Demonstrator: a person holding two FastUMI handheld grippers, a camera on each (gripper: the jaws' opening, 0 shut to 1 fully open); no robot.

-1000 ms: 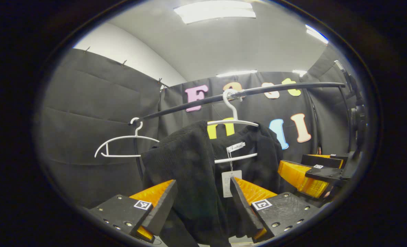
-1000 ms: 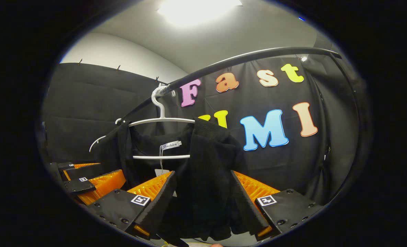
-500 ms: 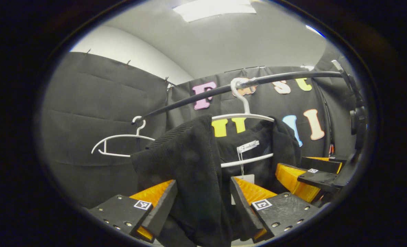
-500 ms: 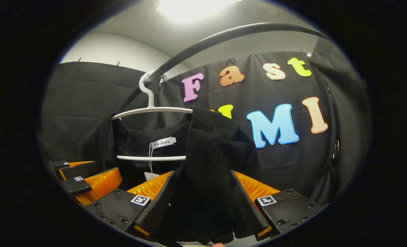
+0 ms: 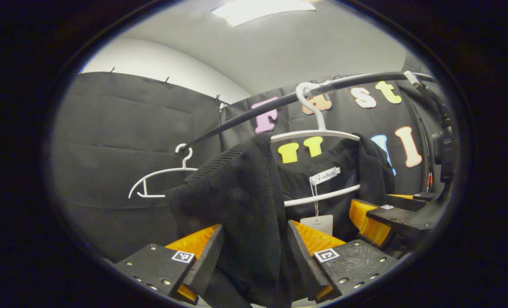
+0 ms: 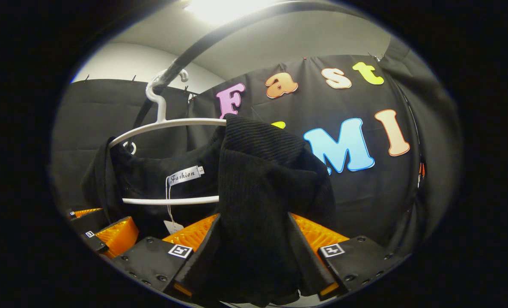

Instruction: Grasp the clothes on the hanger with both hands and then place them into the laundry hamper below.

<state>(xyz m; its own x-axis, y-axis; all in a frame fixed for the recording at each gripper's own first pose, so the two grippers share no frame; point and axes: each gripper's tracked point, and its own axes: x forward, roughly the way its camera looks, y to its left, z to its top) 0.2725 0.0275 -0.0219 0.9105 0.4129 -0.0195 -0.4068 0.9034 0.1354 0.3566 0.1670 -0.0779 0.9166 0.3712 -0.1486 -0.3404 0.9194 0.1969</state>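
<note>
The black top (image 5: 241, 192) hung soft and light on the white hanger (image 5: 318, 137) — each gripper, left (image 5: 254, 261) and right (image 6: 251, 256), pinched a shoulder fold, the sensible hold for limp knit.

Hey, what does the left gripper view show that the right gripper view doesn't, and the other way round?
Left gripper view's own: a bare spare hanger farther along the dark rail, and the right gripper seen from outside. Right gripper view's own: the left gripper at its lower left. Shared: the black garment draped on the white hanger hooked over the rail, its neck label, and fabric pinched between each view's own fingers.
</note>
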